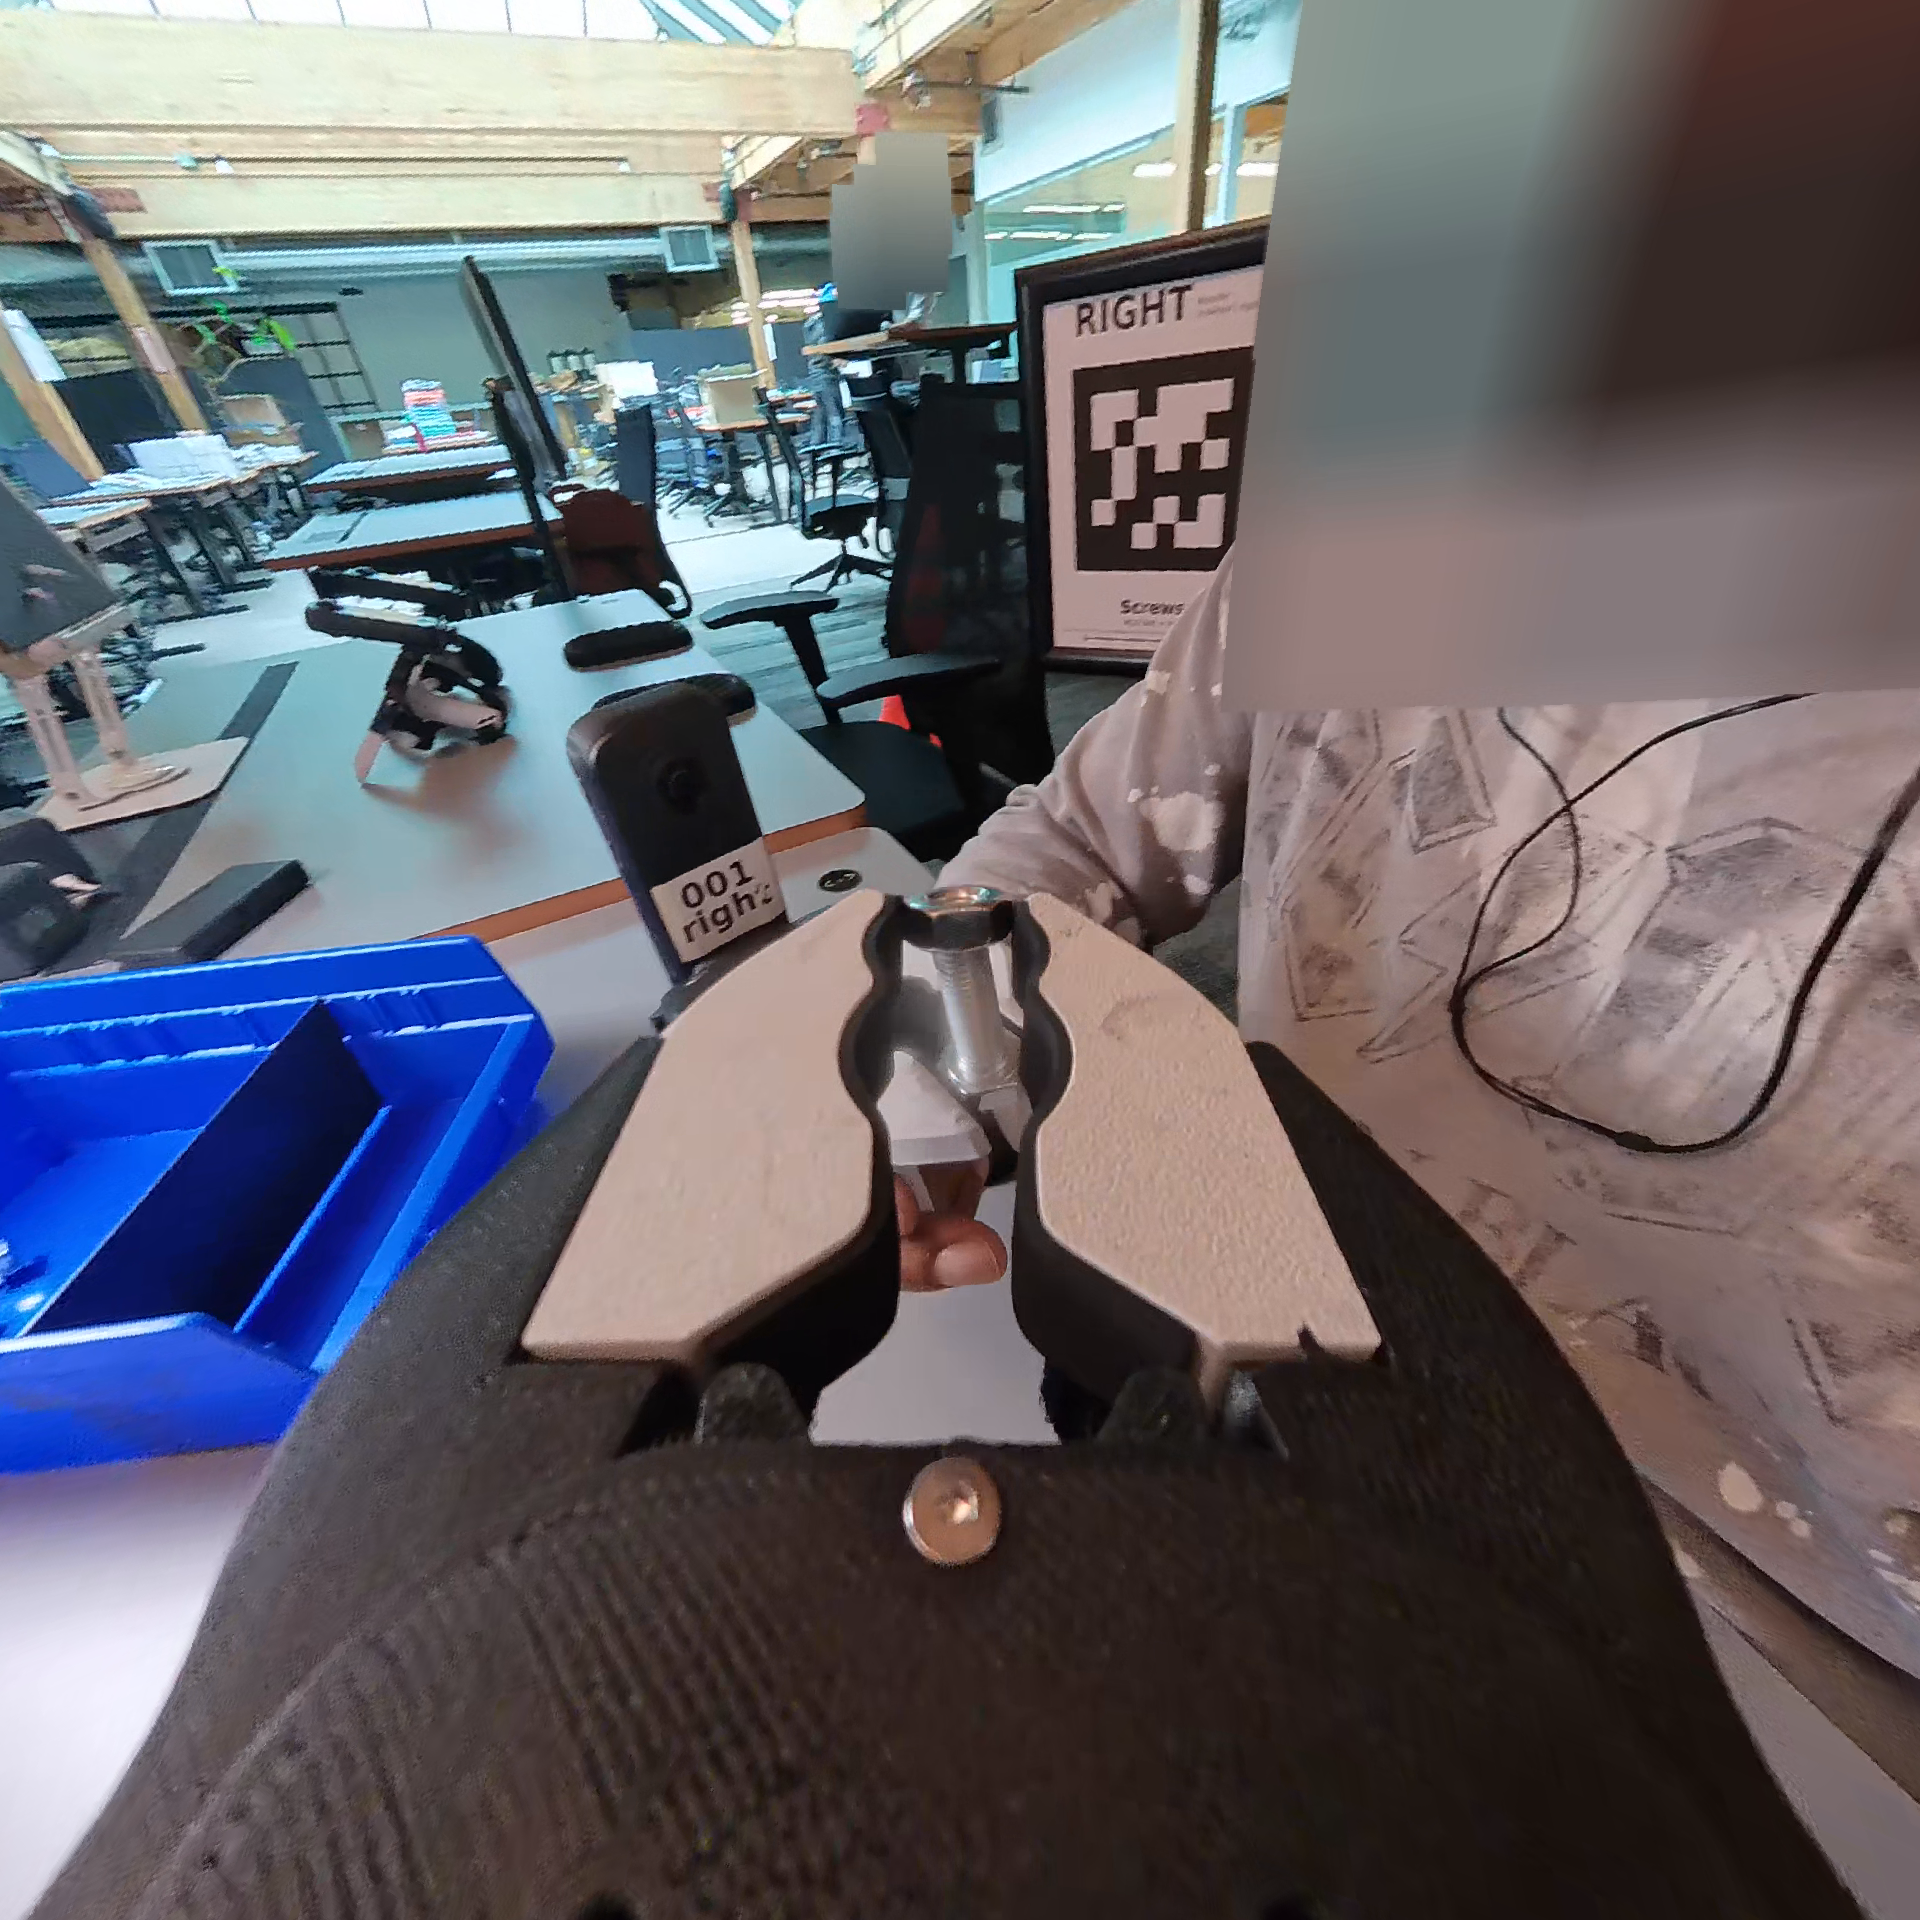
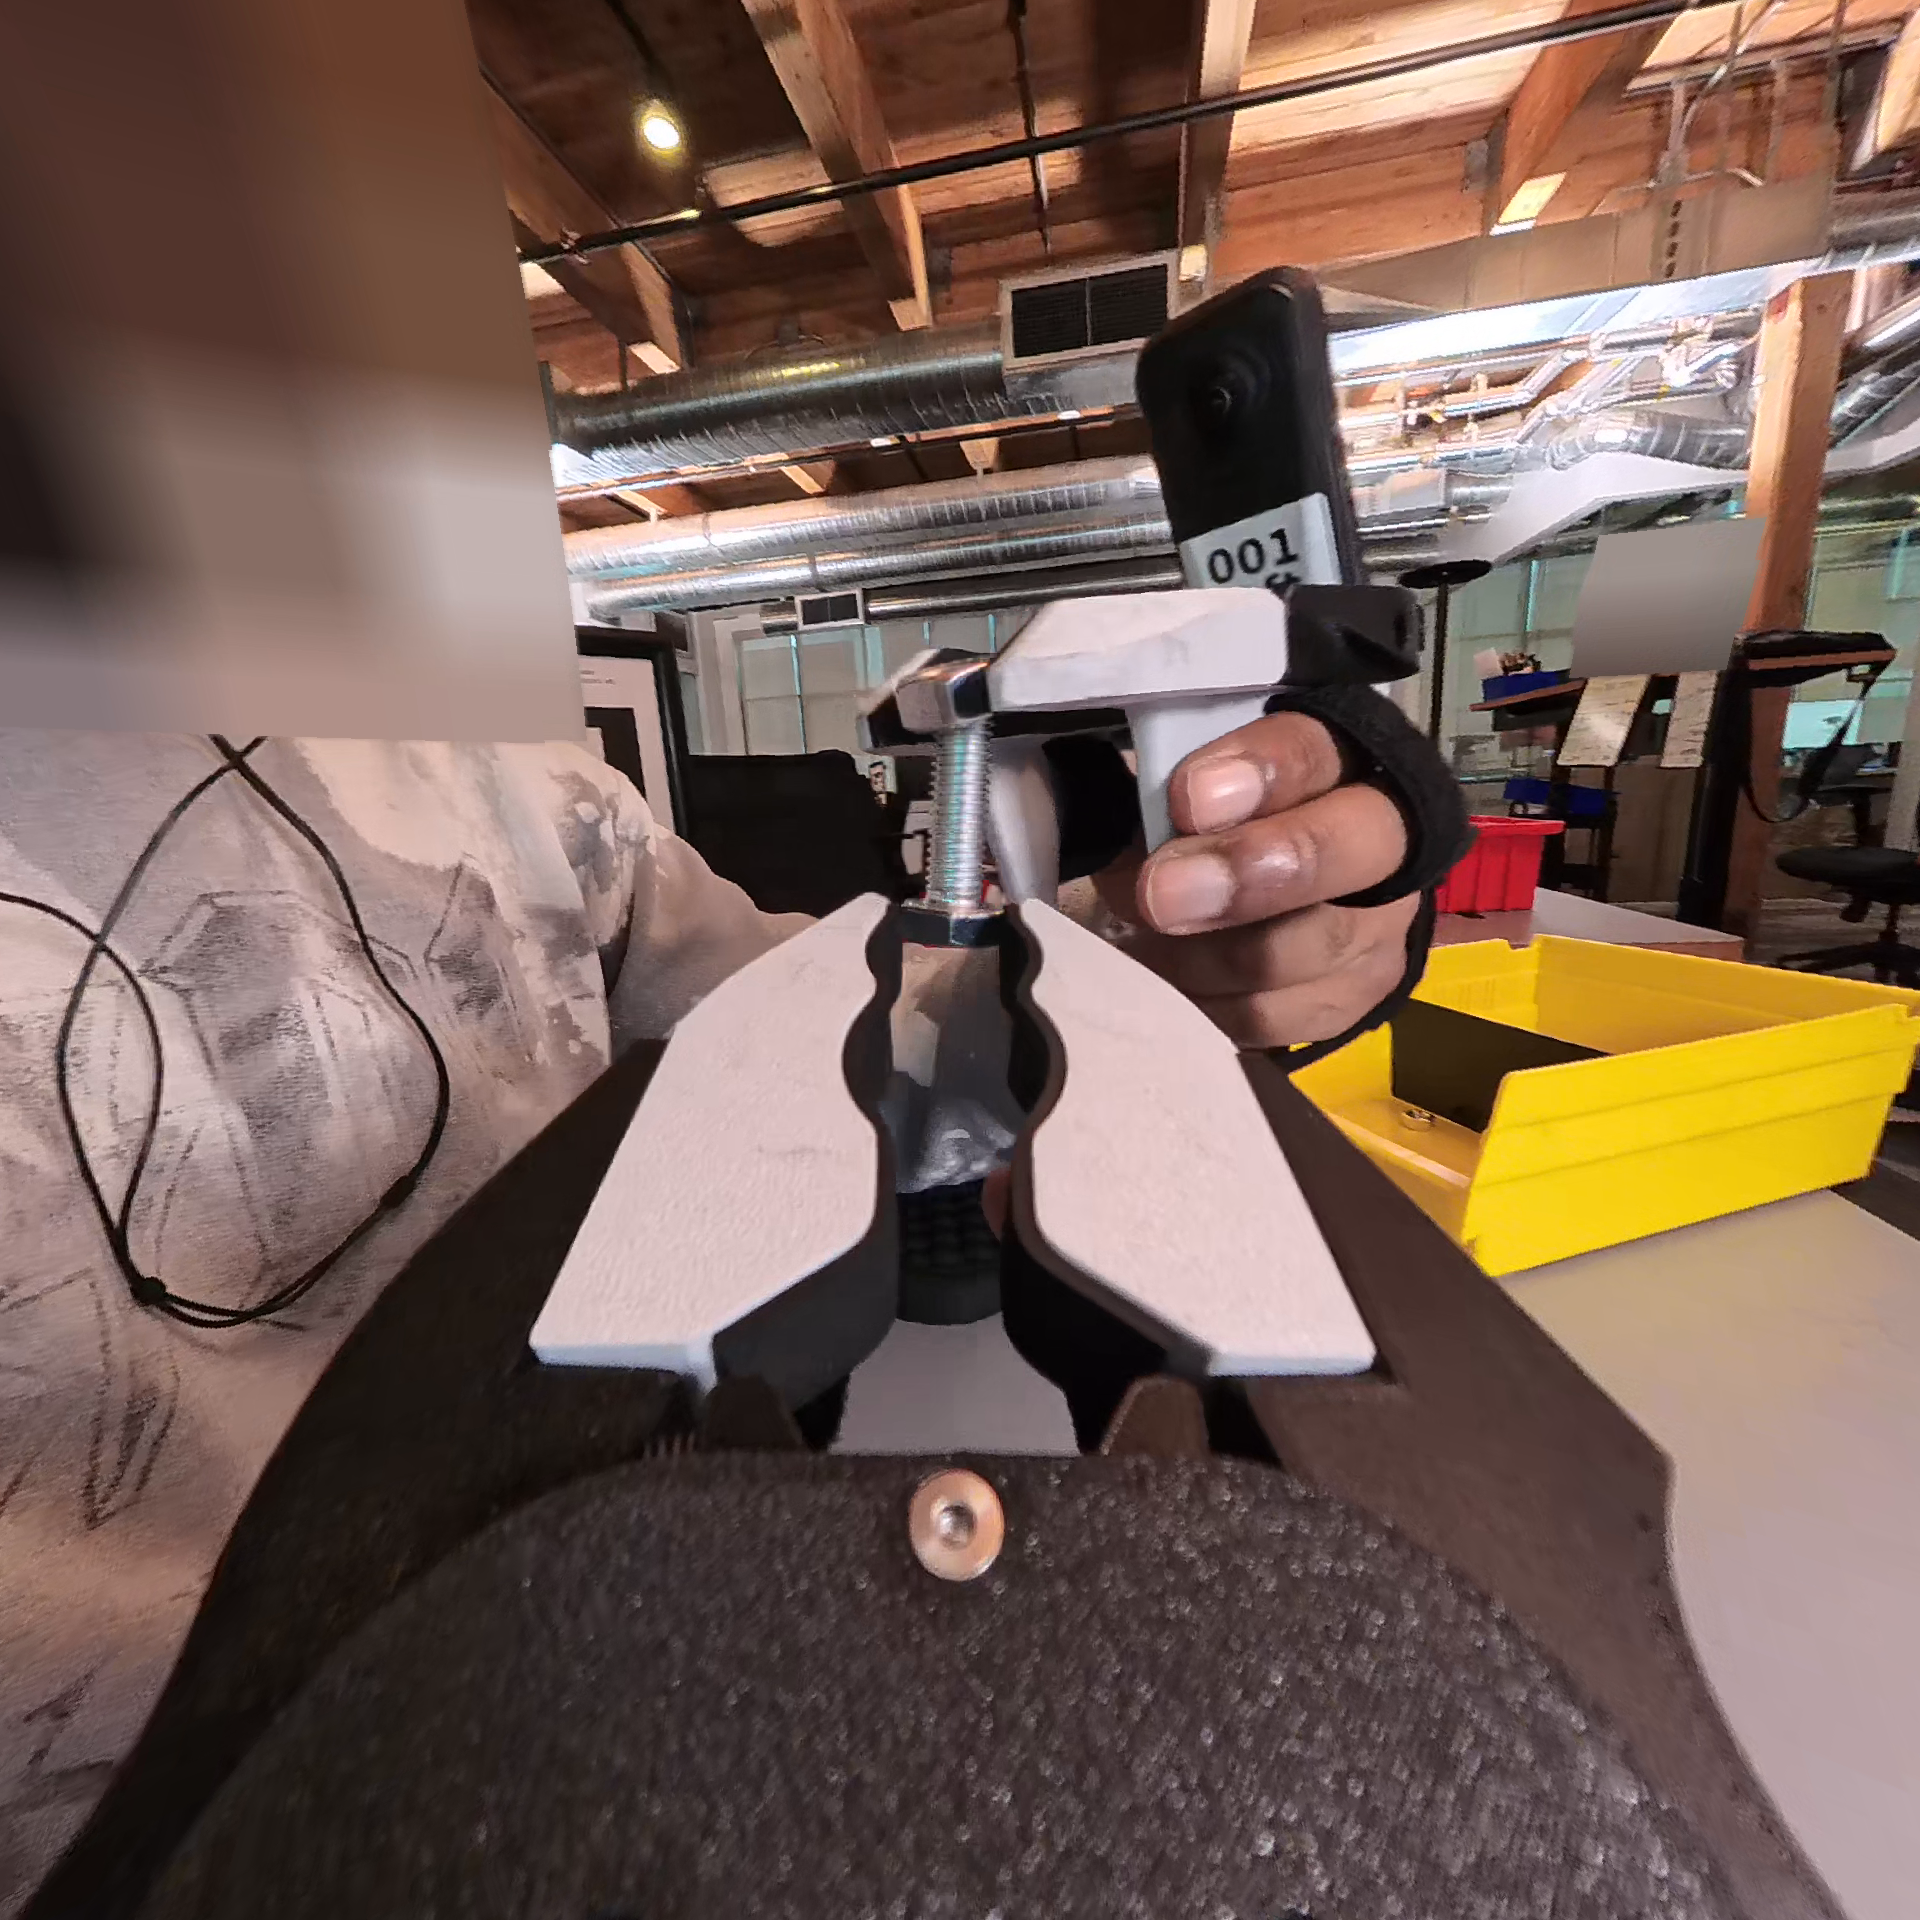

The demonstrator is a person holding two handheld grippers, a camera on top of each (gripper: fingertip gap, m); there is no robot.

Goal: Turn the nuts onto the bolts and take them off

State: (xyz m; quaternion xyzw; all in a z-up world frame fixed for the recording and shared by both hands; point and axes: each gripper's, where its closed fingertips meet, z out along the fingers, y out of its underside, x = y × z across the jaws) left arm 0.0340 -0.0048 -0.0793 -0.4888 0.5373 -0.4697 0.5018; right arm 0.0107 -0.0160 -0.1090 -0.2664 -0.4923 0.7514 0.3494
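A silver bolt hangs head-up between my two grippers, above the table. My left gripper is shut on the bolt's hex head. In the right wrist view my right gripper is shut on a hex nut at the lower end of the bolt's threaded shank. There the left gripper's fingers clamp the head from the right, held by a hand. The nut also shows in the left wrist view, low between my fingers.
A blue bin stands on the table to the left in the left wrist view. A yellow bin with a small nut inside stands to the right in the right wrist view. A person's torso is close behind the grippers. Less than 4 cm separates the two grippers' tips.
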